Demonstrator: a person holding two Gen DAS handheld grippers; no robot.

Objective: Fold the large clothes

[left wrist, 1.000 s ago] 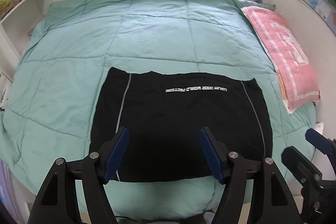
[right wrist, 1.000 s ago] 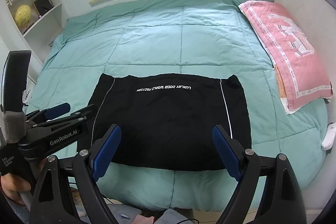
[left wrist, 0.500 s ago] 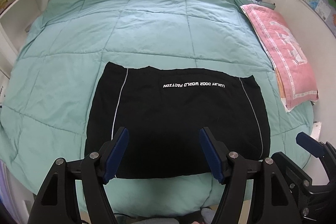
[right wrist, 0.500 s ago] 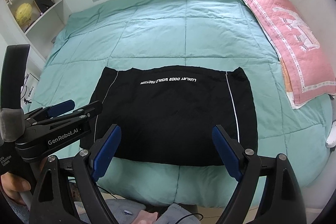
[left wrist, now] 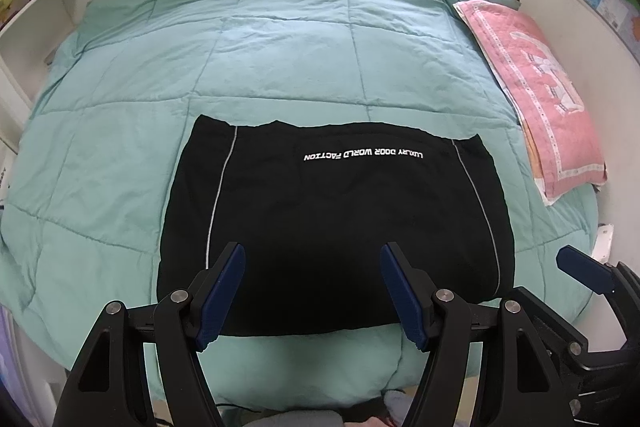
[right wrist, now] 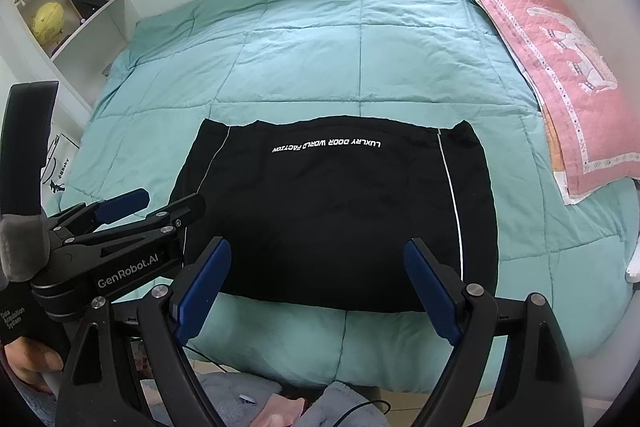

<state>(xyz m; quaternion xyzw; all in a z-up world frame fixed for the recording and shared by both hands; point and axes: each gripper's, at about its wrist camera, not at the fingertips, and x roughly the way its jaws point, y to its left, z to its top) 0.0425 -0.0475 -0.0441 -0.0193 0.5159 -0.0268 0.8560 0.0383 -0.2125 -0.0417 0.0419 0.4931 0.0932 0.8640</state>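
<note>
My left tongs [left wrist: 312, 287] hung with jaws parted and nothing between them, above the near edge of the bed [left wrist: 280, 39]. My right tongs [right wrist: 318, 287] stood wider still, empty too, hovering just beside the left ones. Neither pair touched cloth.

The black garment [left wrist: 332, 227] lay flat on the green quilt, close to the bed's near edge and roughly midway along it, well apart from the pink pillow [left wrist: 536, 83] at the right-hand edge. White lettering [left wrist: 362, 155] ran across its far side, upside down to me, with a thin pale stripe down each flank. It looked already turned in on itself: a neat, squarish block, no sleeves or legs trailing out, edges fairly straight.

So I judged a good part of the folding done. What seemed left was one more fold to bring it down to a compact bundle, perhaps side to side or far edge to near. For that I would need both tongs down on corners, and at this point they gripped nothing.
</note>
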